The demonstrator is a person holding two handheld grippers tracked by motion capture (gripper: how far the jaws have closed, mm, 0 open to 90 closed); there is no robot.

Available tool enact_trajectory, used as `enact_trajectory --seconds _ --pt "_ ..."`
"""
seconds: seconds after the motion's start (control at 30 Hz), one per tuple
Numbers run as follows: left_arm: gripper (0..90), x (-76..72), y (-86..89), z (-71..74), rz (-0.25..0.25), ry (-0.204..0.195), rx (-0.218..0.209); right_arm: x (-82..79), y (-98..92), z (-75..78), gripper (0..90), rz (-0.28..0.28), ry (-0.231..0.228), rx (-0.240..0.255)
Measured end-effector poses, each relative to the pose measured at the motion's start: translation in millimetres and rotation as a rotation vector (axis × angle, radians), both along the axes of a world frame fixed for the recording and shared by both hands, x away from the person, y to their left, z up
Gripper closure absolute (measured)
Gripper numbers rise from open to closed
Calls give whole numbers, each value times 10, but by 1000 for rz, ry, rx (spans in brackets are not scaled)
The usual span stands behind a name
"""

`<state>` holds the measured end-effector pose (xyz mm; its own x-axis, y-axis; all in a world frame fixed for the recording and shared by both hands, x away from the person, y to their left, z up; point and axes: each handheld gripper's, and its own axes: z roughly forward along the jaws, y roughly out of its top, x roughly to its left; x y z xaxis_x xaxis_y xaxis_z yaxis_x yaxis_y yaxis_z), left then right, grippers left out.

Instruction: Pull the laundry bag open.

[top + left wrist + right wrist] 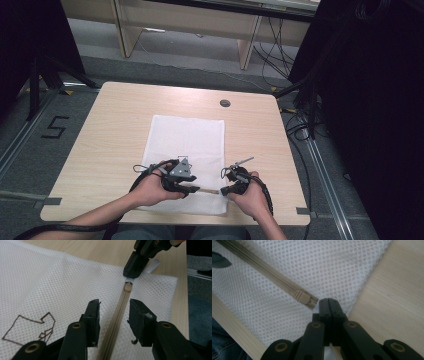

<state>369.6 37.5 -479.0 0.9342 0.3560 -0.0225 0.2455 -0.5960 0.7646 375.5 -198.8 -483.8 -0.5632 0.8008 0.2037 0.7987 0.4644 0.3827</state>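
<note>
The left tool (113, 315) stands half open astride the beige zipper (117, 315), touching nothing, and the zipper's long axis runs up the frame to the slider (128, 286). There the right tool (130, 271), nearer the slider, is clamped on the white tab (153, 265) at the mesh bag's (50, 282) upper-right corner on the worktop (100, 251).

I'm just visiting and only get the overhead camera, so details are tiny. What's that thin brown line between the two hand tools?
Observer: A beige zipper along the edge of a white mesh bag.
Visitor: Is the right tool holding anything?
Observer: Yes, the right gripper is shut on a white tab at the zipper's end.
Visitor: And the left one?
Observer: The left gripper is open, with one jaw on each side of the zipper.
</note>
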Motion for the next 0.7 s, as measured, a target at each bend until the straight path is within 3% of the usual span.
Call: enact_trajectory --seconds 0.07,0.13,0.17,0.23,0.27,0.4,0.57,0.63,0.7 --pt "610 12 -45 -13 -13 -2 6 7 6 -2 900 15 -4 -1" --pt "611 14 -88 -27 -12 8 11 -7 22 7 900 -7 5 -7" --pt "612 20 -107 -31 -15 11 12 10 14 -8 900 24 -18 0" --pt "616 40 -138 -35 -25 10 21 -6 29 7 900 5 1 -2" --pt "618 38 -166 -45 -17 23 4 -3 30 3 900 9 -5 1" --pt "629 57 -232 -68 -34 23 25 -5 41 4 900 -2 2 -1" --pt "638 62 -329 -97 -46 33 18 4 48 -7 900 12 -16 9" --pt "643 75 -352 -104 -59 20 41 5 48 -8 900 12 -17 9" --pt "645 84 -385 -116 -58 25 39 -3 50 1 900 -3 4 5"
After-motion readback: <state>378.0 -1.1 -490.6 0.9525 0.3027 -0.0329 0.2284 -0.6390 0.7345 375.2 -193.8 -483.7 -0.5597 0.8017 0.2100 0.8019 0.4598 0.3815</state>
